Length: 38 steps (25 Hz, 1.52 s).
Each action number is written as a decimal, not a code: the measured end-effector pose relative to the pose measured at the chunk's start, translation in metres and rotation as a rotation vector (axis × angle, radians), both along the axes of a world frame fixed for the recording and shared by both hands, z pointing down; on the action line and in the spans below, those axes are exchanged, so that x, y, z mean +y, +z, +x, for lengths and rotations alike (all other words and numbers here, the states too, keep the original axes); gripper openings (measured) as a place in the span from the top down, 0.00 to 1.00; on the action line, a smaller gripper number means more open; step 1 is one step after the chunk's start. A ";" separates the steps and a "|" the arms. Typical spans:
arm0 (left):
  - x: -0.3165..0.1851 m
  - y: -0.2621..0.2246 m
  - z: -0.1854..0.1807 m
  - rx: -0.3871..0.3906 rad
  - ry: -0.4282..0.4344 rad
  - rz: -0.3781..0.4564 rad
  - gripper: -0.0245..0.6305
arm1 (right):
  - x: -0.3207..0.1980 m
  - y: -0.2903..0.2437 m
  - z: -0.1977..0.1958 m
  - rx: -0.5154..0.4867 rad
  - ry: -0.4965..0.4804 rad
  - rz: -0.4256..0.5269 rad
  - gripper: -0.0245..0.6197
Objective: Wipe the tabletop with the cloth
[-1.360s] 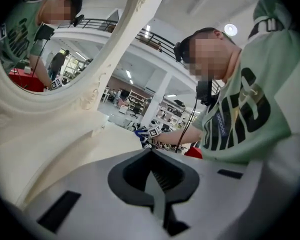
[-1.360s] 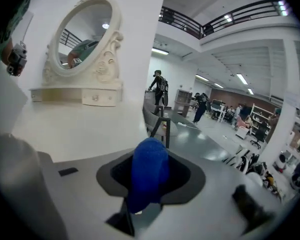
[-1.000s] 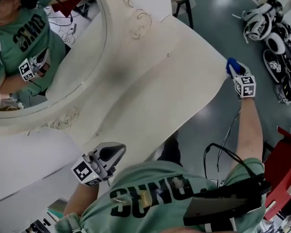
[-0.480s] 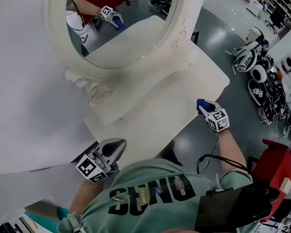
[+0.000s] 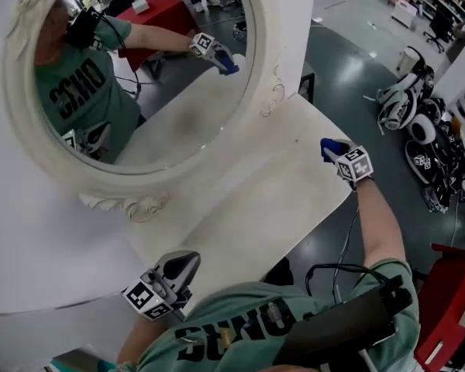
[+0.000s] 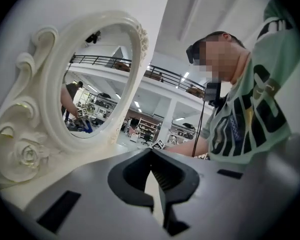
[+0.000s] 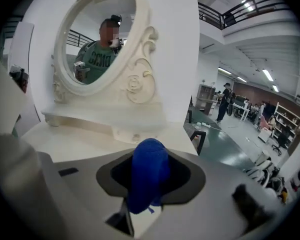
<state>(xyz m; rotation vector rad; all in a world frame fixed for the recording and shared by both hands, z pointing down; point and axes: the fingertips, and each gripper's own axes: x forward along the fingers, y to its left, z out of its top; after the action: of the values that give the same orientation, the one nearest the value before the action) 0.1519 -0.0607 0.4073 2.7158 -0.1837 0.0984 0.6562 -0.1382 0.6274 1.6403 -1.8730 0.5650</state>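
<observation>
A blue cloth bulges from my right gripper, which is shut on it over the right end of the cream tabletop. In the right gripper view the cloth fills the jaws, just above the tabletop; whether it touches the surface I cannot tell. My left gripper hovers at the table's front edge, shut, with nothing in it. Its jaws are closed together, pointing across the table.
An oval mirror in an ornate cream frame stands at the back of the table against a white panel. A black stool stands beyond the table's right end. Headsets and gear lie on the floor at right. A red object stands behind me.
My right gripper has carried the cloth from the table's far right corner inward along the right edge. The head view has swung about. My left gripper stays at the front edge.
</observation>
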 end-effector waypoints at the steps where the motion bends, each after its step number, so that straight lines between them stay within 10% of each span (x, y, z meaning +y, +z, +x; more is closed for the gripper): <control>1: -0.009 0.001 0.020 -0.002 -0.018 -0.023 0.95 | -0.024 0.007 0.021 -0.010 -0.021 0.001 0.76; 8: -0.057 0.030 0.136 -0.068 -0.061 -0.123 0.95 | -0.193 0.063 0.117 0.064 -0.192 -0.027 0.76; 18: -0.072 0.052 0.161 -0.146 -0.082 -0.166 0.95 | -0.283 0.099 0.111 0.060 -0.230 -0.047 0.76; 22: -0.066 0.049 0.167 -0.096 -0.034 -0.170 0.95 | -0.218 0.100 0.120 0.063 -0.220 -0.110 0.76; 30: -0.025 0.036 0.113 0.001 0.116 -0.137 0.95 | 0.078 0.100 0.139 0.041 -0.001 -0.261 0.77; 35: 0.006 0.049 0.057 -0.010 0.154 -0.132 0.95 | 0.229 0.155 0.135 0.177 0.073 -0.570 0.77; 38: 0.028 0.036 0.036 -0.027 0.142 -0.108 0.95 | 0.215 0.122 0.139 0.105 0.201 -0.381 0.77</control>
<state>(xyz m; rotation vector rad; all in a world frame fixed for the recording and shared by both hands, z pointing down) 0.1879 -0.0331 0.4433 2.6178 0.0076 0.1809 0.7955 0.0767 0.7490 1.5731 -1.4287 0.8450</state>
